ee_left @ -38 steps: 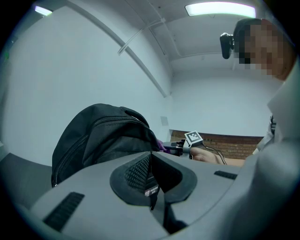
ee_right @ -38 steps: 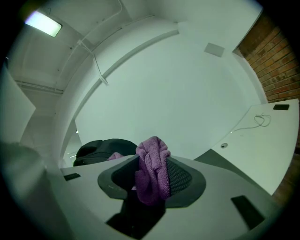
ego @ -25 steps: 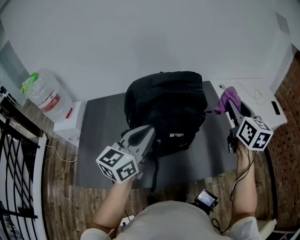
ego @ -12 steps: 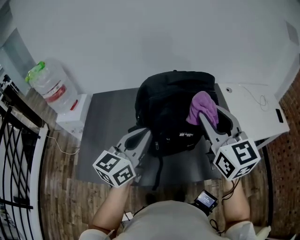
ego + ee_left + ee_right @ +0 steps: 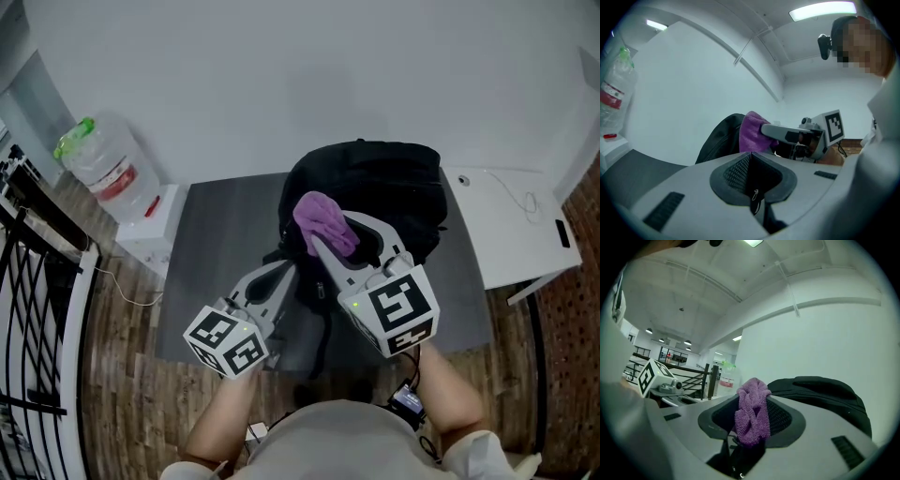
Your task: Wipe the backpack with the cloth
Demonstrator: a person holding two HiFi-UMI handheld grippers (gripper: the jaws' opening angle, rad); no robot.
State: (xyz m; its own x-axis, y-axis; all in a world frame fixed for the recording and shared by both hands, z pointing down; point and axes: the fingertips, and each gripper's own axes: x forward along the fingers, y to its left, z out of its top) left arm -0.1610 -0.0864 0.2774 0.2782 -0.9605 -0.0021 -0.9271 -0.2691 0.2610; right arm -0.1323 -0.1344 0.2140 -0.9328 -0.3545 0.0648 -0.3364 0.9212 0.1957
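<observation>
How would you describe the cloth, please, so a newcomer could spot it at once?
On the grey mat by the white wall sits a black backpack. Just over it, the jaws of the right gripper pinch the cloth: the only purple, fuzzy thing there.

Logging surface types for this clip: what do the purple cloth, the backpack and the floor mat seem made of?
The cloth looks like soft purple microfibre terry: fuzzy, nubbly pile. The backpack seems black woven synthetic, probably nylon or polyester, matte and creased. The mat is a smooth, flat dark grey sheet, possibly rubber or foam; I cannot tell which.
</observation>
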